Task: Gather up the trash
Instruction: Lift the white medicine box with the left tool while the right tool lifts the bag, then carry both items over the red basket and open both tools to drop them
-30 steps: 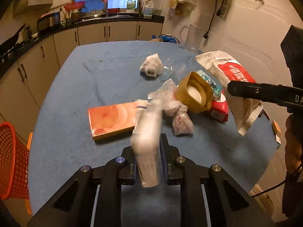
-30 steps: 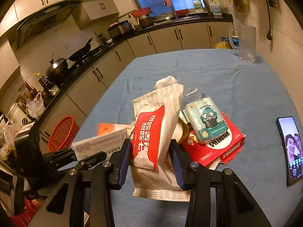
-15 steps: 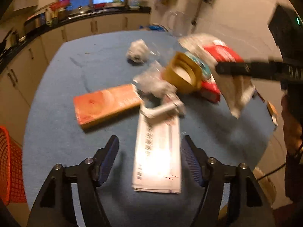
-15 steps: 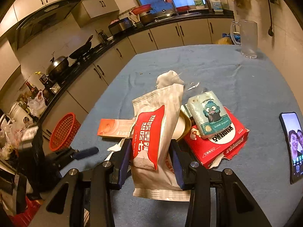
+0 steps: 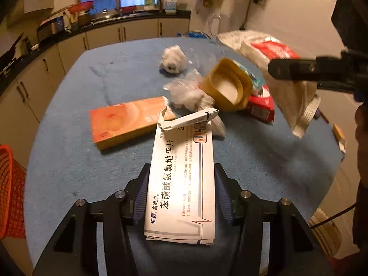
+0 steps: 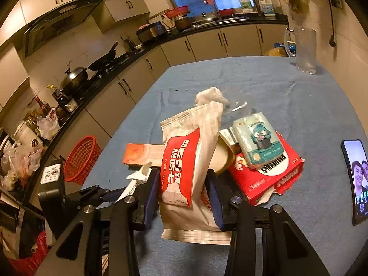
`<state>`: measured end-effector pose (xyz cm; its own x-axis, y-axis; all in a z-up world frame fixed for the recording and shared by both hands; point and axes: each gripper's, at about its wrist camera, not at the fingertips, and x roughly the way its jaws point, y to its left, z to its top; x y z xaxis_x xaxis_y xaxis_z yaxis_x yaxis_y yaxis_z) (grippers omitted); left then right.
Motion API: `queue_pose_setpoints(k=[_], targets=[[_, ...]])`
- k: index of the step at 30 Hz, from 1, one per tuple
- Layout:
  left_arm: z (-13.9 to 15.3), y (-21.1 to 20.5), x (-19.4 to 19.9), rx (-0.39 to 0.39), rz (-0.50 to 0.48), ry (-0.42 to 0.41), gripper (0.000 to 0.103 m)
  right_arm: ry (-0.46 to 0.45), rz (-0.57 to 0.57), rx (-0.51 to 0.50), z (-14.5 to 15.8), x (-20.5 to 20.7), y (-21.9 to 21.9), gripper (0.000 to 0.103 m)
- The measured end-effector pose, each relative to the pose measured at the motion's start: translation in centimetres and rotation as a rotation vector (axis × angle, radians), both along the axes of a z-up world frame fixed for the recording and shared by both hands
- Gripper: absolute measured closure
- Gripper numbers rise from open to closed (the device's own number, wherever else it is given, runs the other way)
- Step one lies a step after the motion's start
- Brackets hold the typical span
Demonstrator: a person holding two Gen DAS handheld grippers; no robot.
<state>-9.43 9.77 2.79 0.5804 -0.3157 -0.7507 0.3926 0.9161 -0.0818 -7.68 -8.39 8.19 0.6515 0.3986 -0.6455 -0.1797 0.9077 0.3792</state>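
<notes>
My left gripper (image 5: 181, 191) is closing around a white medicine box (image 5: 181, 184) printed 苯磺酸氨氯地平片, lying flat on the blue table (image 5: 69, 161); can't tell if the pads touch it yet. My right gripper (image 6: 185, 197) is clamped on a white-and-red wet wipes pouch (image 6: 188, 168), held above the table. The red basket (image 6: 80, 158) sits off the table's edge, contents hidden.

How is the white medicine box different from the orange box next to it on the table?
The white medicine box is flattened with a torn-open end; the orange box looks full-bodied. The white one sits between the left hand-held gripper's closing fingers; the orange one lies untouched farther back. Both are long, narrow cartons on the blue tablecloth.
</notes>
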Motion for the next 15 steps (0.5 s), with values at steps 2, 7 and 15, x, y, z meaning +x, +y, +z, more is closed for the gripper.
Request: queue_pose_setpoints(k=[2,7,15], targets=[[0.6,1.3,-0.7,-0.016,0.028,-0.013,0.051,-0.004,0.02,-0.001,0.3,0.0,0.8,0.059],[2.5,5.7,-2.1,-0.033,0.121,-0.056,0.051,-0.005,0.085,-0.005,0.7,0.5,3.7,0.059],[5.9,16.6,-4.2,-0.023,0.348,-0.119,0.051,0.016,0.311,0.013,2.0,2.9,13.2,0.059]])
